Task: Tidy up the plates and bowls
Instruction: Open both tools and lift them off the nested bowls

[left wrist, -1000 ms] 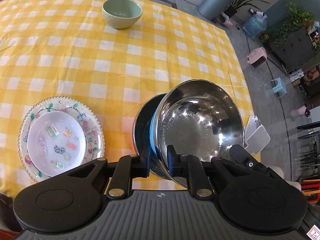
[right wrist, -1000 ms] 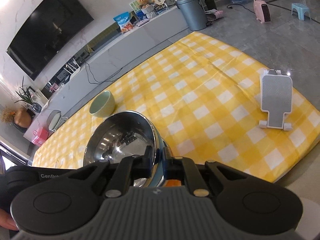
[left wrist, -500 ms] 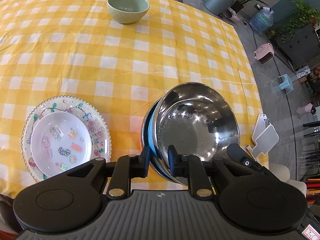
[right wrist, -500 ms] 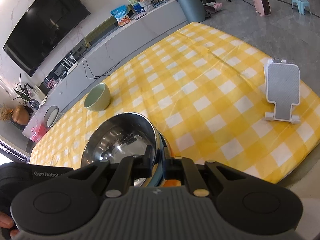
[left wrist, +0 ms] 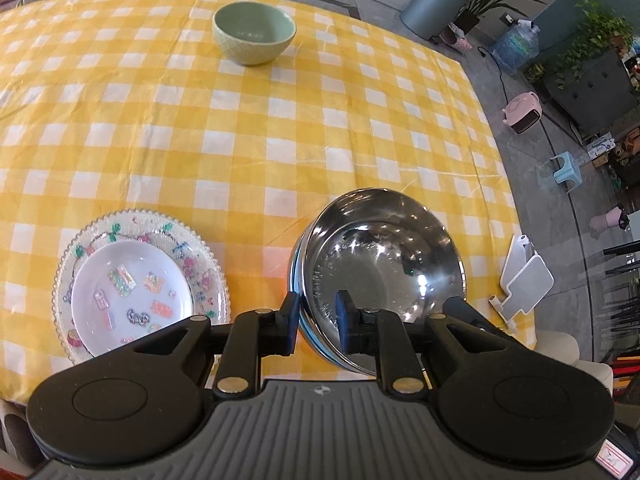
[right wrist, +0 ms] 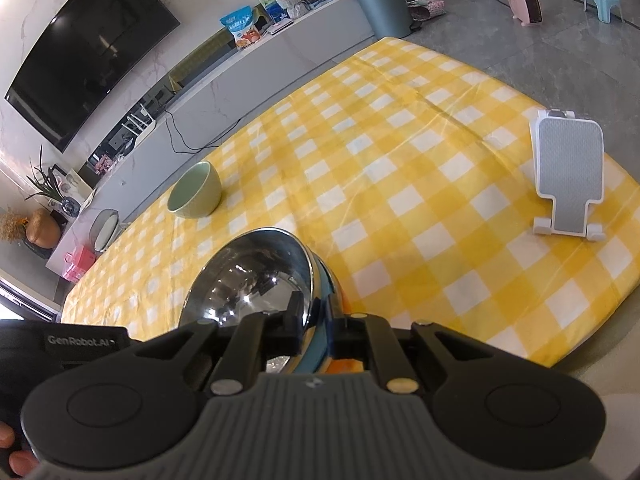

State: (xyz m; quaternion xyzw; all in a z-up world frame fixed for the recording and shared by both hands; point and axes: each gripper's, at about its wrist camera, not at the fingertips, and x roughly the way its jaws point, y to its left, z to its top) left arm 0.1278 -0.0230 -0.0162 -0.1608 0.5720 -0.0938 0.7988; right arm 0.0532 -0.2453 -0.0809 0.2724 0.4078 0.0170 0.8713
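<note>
A steel bowl (left wrist: 384, 264) sits nested in a blue-rimmed dish (left wrist: 295, 280) near the table's front edge. My left gripper (left wrist: 318, 322) straddles their near rim with a small gap on each side. My right gripper (right wrist: 318, 322) straddles the same steel bowl (right wrist: 248, 276) and blue-rimmed dish (right wrist: 330, 300) from the other side, jaws slightly apart. A green bowl (left wrist: 254, 32) stands alone at the far side and also shows in the right wrist view (right wrist: 195, 196). A small white plate (left wrist: 128, 296) lies stacked on a patterned glass plate (left wrist: 200, 248) at the left.
A yellow checked cloth (left wrist: 280, 120) covers the table. A white phone stand (right wrist: 568, 176) stands near the right edge and also shows in the left wrist view (left wrist: 520, 284). Beyond the table are a grey bin (right wrist: 380, 4) and a low cabinet.
The tilted steel bowl and blue dish came down flatter onto the table. Both grippers' jaws have parted slightly from the rim. The left camera drew back.
</note>
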